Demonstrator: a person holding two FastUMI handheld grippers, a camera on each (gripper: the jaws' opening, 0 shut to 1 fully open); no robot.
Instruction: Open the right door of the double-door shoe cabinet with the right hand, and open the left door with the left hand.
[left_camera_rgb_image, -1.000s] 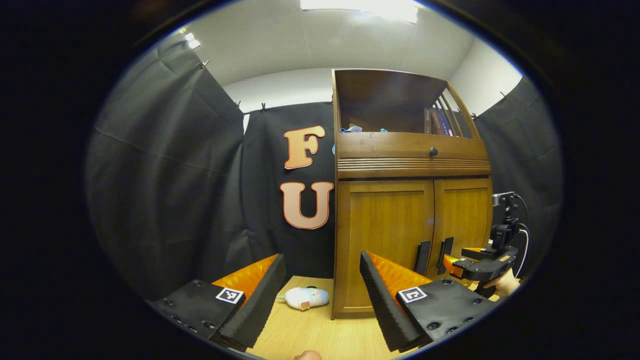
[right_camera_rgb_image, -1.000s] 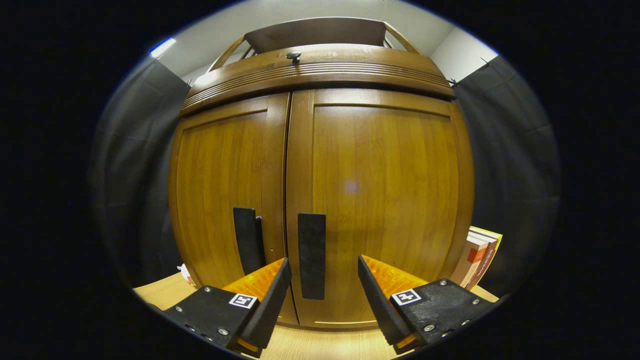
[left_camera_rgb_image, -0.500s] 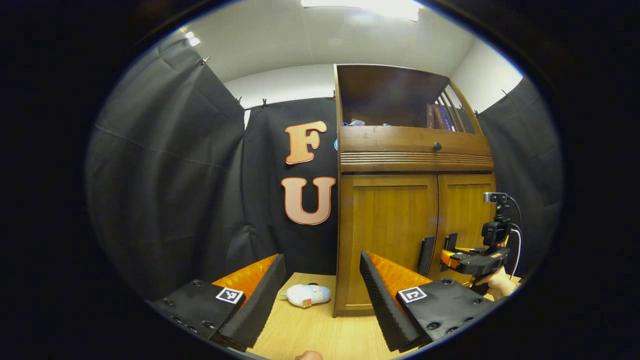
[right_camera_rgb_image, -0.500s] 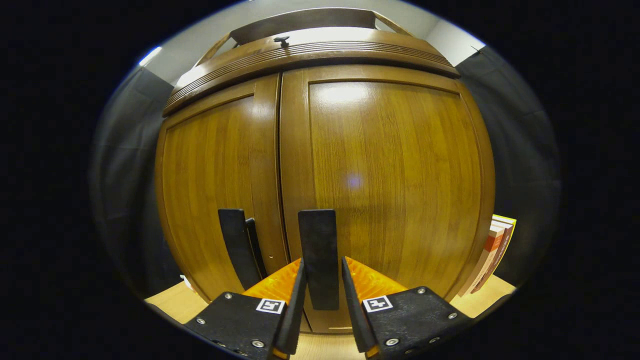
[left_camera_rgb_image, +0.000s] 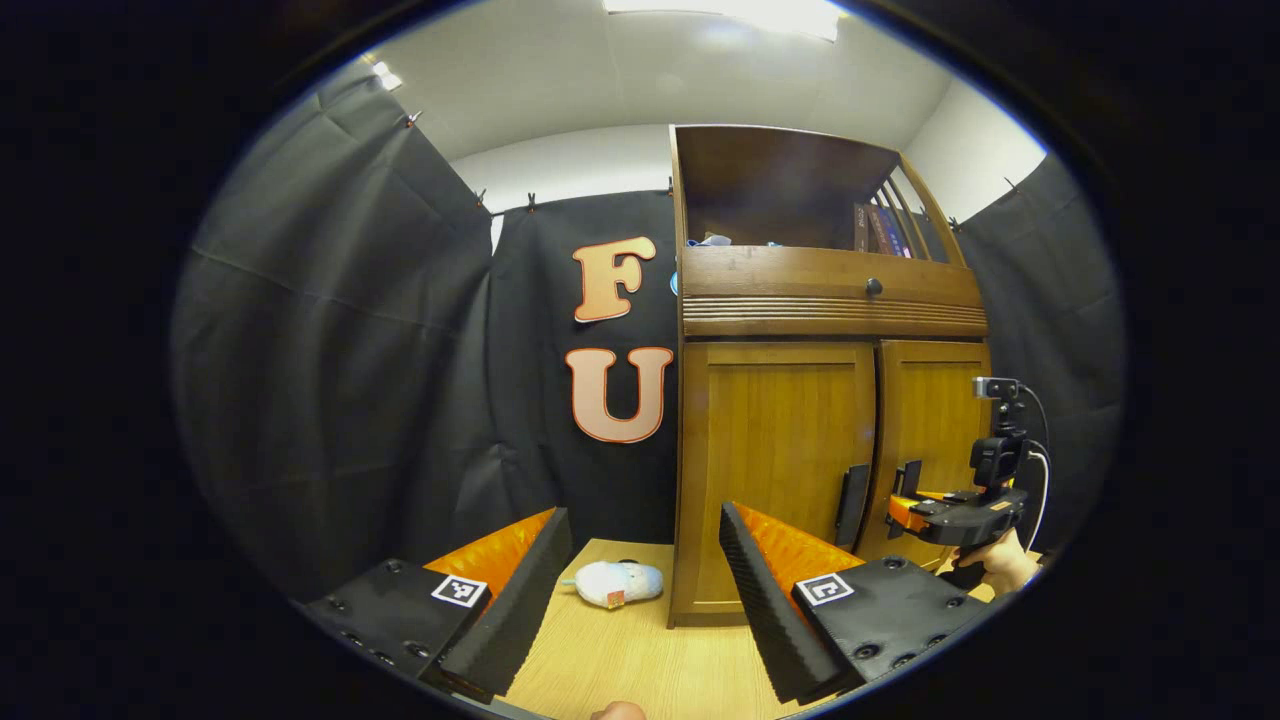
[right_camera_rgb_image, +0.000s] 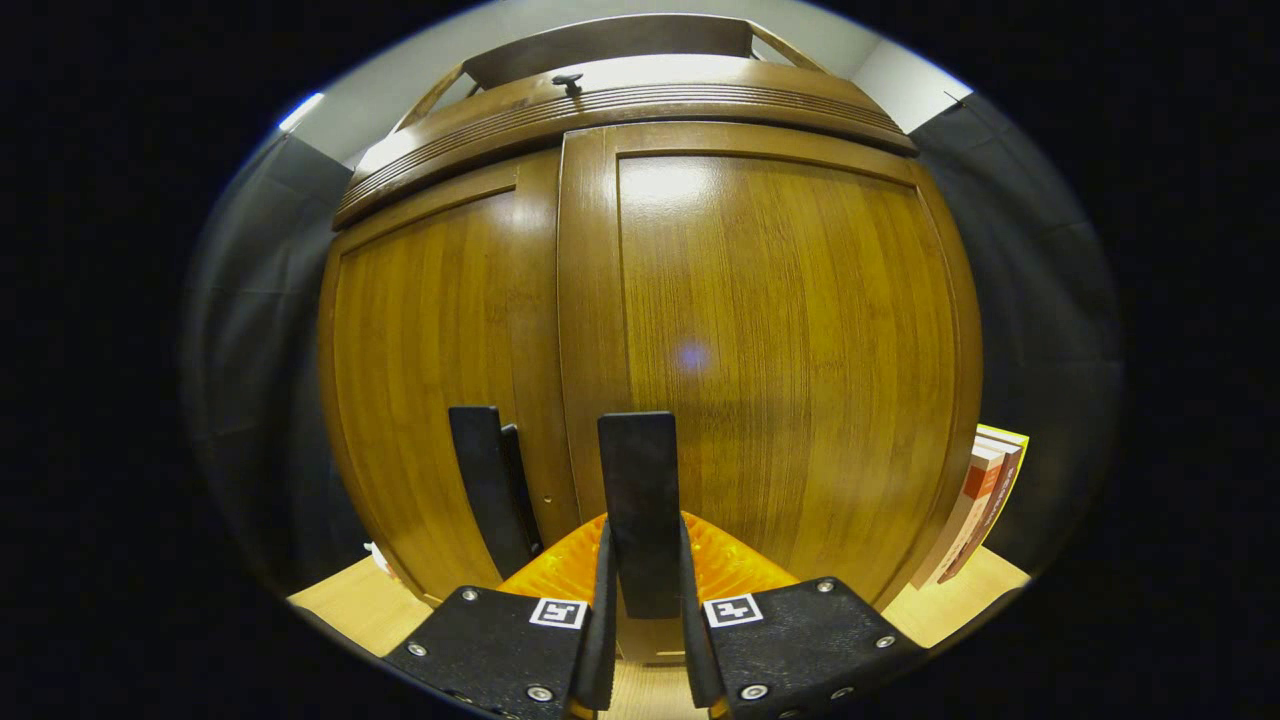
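Observation:
A brown wooden shoe cabinet (left_camera_rgb_image: 780, 440) stands on a light wood table, with both lower doors closed. In the right gripper view the right door (right_camera_rgb_image: 790, 340) has a dark upright handle (right_camera_rgb_image: 640, 490), and my right gripper (right_camera_rgb_image: 641, 590) is shut on it, a finger pressing each side. The left door (right_camera_rgb_image: 430, 370) has its own dark handle (right_camera_rgb_image: 480, 480), untouched. In the left gripper view my left gripper (left_camera_rgb_image: 645, 540) is open and empty, well short of the cabinet's left front corner. Farther off, the right gripper (left_camera_rgb_image: 905, 505) sits at the right door handle (left_camera_rgb_image: 908, 478), held by a hand (left_camera_rgb_image: 1000, 570).
A small white plush toy (left_camera_rgb_image: 618, 582) lies on the table (left_camera_rgb_image: 620, 660) left of the cabinet. Books (right_camera_rgb_image: 975, 500) lean beside the cabinet's right side. An upper drawer with a round knob (left_camera_rgb_image: 873, 287) and an open shelf with books sit above the doors. Black cloth walls surround.
My right gripper moved in around the right door's handle and closed onto it. The left gripper view shifted slightly; the left gripper stayed open.

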